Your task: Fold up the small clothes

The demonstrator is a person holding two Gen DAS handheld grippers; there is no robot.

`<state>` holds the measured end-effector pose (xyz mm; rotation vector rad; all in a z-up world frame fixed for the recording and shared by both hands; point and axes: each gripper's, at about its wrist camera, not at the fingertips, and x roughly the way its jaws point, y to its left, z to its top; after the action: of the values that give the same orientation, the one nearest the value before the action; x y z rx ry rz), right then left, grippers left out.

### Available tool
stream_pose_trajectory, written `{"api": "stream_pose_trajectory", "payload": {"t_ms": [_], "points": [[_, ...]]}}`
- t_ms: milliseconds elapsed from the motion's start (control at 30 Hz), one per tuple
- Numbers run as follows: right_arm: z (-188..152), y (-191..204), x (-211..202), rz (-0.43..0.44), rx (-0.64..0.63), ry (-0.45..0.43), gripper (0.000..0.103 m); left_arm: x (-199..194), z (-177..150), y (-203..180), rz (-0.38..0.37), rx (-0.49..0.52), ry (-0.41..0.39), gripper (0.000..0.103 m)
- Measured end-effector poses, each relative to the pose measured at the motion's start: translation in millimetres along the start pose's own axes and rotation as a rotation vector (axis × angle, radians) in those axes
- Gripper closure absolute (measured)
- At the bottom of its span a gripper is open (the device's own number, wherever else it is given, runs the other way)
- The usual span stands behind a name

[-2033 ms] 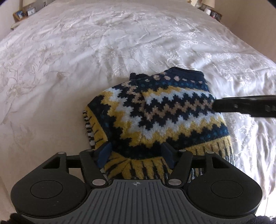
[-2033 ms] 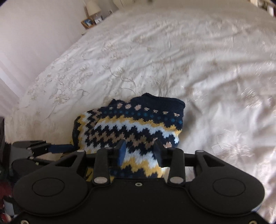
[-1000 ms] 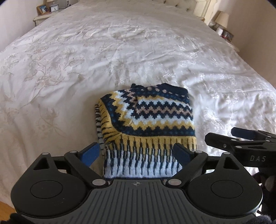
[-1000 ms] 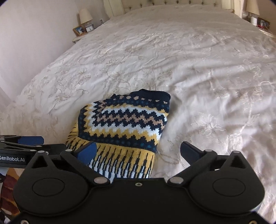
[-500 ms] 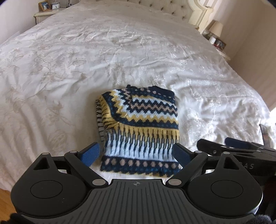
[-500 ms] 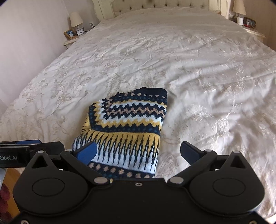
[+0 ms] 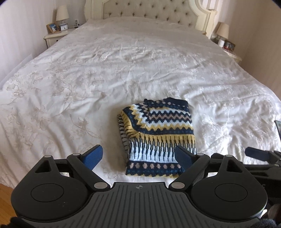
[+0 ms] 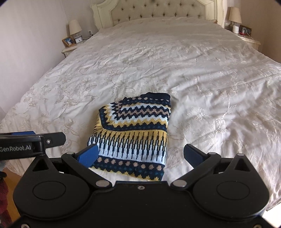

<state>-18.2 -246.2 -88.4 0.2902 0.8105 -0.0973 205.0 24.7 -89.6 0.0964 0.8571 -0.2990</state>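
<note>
— Sweater, where is it?
— Folded navy, yellow and white zigzag-knit sweater (image 7: 158,138) lies near the foot of the bed's cream floral bedspread (image 7: 87,79).
— Tongs?
— Left tongs (image 7: 138,156) and right tongs (image 8: 140,154) both stand apart, empty, clear of the knit.

A wide bed (image 7: 123,66) fills the view, its rumpled white bedspread (image 8: 202,73) stitched with pale floral vines running up to a tufted cream headboard (image 7: 149,12), and near the foot edge lies one folded sweater (image 7: 159,135), zigzagged in navy, yellow, white and tan.
</note>
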Motion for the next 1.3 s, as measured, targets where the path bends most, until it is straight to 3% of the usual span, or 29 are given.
{"api": "stream_pose_trajectory", "payload": {"t_ms": [267, 767, 1300], "points": [[-8, 3, -14, -0.024, 0.015, -0.017, 0.000, -4, -4, 3, 0.007, -0.007, 0.032, 0.014], [-7, 1, -30, -0.030, 0.007, -0.034, 0.000, -8, -12, -7, 0.124, 0.013, 0.063, 0.015], [-6, -6, -38, -0.046, 0.022, -0.045, 0.000, -5, -17, -9, 0.113, -0.005, 0.090, 0.014]]}}
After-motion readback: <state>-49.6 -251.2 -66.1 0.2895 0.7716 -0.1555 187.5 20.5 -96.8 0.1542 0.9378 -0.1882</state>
